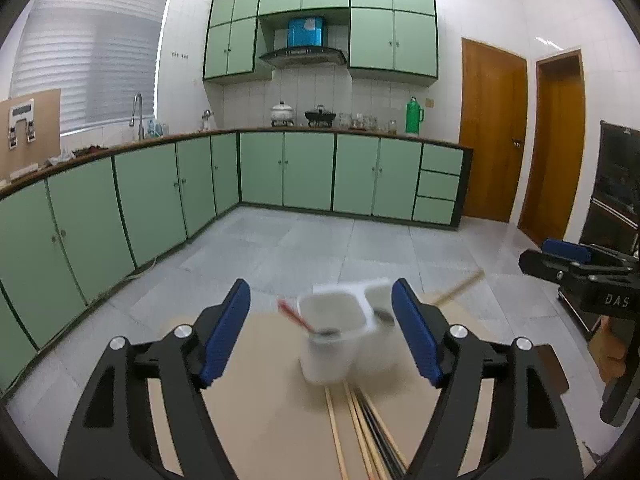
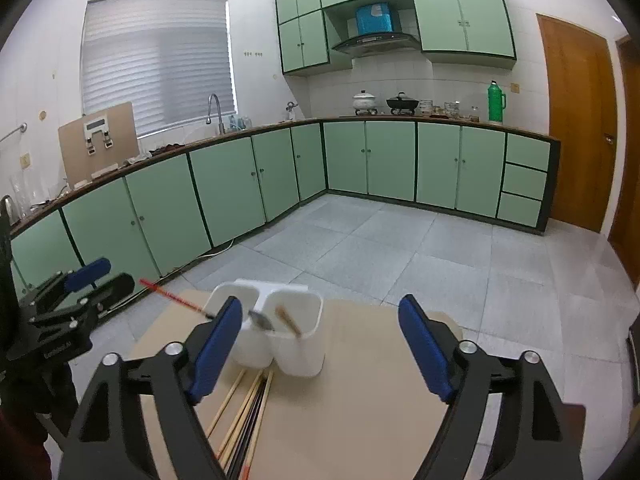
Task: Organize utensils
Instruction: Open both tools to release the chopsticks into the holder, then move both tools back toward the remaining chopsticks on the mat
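Note:
A white utensil holder (image 1: pixel 336 336) with separate compartments stands on a tan board (image 1: pixel 272 420); it also shows in the right wrist view (image 2: pixel 298 334). A red-handled utensil (image 2: pixel 172 296) leans out of its left compartment, a wooden stick (image 2: pixel 289 320) stands in the right one. Several loose chopsticks (image 1: pixel 360 432) lie on the board in front of the holder, also in the right wrist view (image 2: pixel 248 412). My left gripper (image 1: pixel 320 336) is open and empty, its jaws either side of the holder. My right gripper (image 2: pixel 320 344) is open and empty, just behind the holder.
Green kitchen cabinets (image 2: pixel 224 184) line the left and back walls. Grey tiled floor (image 2: pixel 400 248) lies beyond the board. Wooden doors (image 1: pixel 492 128) stand on the right. A dark rack (image 1: pixel 616 192) is at the far right of the left wrist view.

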`<act>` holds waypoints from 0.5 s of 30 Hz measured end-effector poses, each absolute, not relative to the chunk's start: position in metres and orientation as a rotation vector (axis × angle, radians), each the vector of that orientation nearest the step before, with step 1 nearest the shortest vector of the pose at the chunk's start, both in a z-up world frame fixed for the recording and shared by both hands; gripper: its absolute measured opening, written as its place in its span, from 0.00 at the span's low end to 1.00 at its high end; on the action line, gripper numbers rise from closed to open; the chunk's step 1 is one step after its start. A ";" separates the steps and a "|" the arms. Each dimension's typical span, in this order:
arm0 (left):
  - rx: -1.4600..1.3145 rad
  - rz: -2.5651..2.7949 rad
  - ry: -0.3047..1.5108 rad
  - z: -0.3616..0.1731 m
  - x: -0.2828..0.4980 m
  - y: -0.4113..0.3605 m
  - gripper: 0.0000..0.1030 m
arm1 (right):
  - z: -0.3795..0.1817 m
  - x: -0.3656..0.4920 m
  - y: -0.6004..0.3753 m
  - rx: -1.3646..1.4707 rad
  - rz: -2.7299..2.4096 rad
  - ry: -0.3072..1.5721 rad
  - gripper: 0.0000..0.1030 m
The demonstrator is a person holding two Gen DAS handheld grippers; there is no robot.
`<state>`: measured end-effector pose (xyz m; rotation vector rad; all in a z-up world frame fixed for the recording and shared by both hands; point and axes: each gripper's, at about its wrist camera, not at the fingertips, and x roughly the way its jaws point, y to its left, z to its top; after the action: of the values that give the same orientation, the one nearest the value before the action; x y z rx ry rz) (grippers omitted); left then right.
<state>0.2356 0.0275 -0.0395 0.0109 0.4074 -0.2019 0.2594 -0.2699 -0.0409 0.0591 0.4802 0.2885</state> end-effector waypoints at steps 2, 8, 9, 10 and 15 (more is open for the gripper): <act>0.013 -0.203 0.426 -0.049 0.225 0.028 0.72 | -0.050 0.245 -0.271 0.062 0.285 0.480 0.82; 0.019 -0.199 0.516 -0.085 0.193 0.034 0.74 | -0.082 0.207 -0.262 0.052 0.260 0.498 0.85; 0.013 -0.198 0.534 -0.093 0.188 0.036 0.74 | -0.087 0.202 -0.260 0.048 0.258 0.504 0.85; 0.011 -0.195 0.551 -0.100 0.183 0.037 0.74 | -0.095 0.196 -0.258 0.042 0.255 0.513 0.85; 0.025 -0.179 0.626 -0.132 0.171 0.040 0.74 | -0.128 0.176 -0.248 0.028 0.251 0.558 0.85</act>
<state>0.1706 0.0403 -0.1316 0.0255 0.6259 -0.1786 0.1758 -0.2475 -0.1284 0.0279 0.5580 0.2513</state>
